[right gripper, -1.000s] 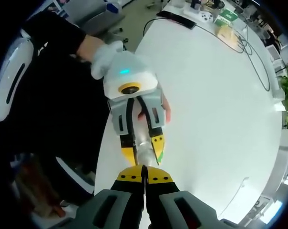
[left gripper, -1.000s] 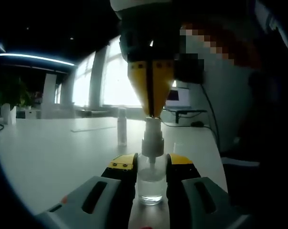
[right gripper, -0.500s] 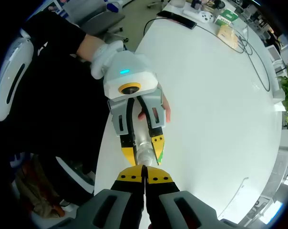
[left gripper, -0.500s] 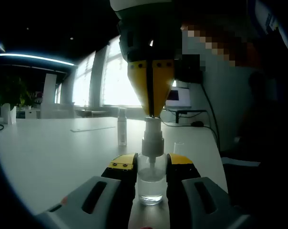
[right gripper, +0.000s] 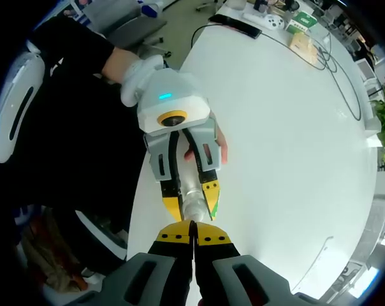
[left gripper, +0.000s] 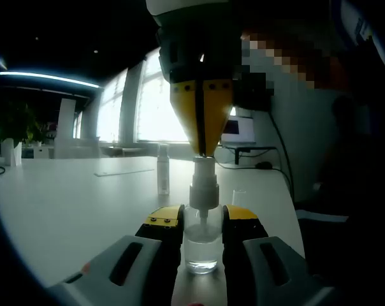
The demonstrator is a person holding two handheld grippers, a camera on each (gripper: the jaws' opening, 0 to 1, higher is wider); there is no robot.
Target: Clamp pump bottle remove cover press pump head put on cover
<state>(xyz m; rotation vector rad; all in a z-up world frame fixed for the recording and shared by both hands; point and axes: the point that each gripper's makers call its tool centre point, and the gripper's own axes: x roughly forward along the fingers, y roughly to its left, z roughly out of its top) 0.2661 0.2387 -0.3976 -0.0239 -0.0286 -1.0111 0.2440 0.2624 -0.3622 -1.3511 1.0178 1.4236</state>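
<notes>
A clear pump bottle (left gripper: 201, 247) with a white pump head (left gripper: 204, 183) stands on the white table (left gripper: 65, 204). My left gripper (left gripper: 202, 215) is shut on the bottle's body, one yellow-tipped jaw on each side. My right gripper (left gripper: 202, 152) comes down from above, shut, its joined tips resting on top of the pump head. In the right gripper view my right gripper (right gripper: 193, 224) points down at the bottle (right gripper: 194, 205), held by the left gripper (right gripper: 191, 203). A slim clear cover (left gripper: 162, 169) stands upright on the table behind, to the left.
A gloved hand (right gripper: 141, 73) holds the left gripper at the table's edge. At the far end of the table (right gripper: 275, 127) lie a white device (right gripper: 269, 22), a green box (right gripper: 301, 25) and a cable (right gripper: 342, 76). A monitor (left gripper: 238, 131) stands far off.
</notes>
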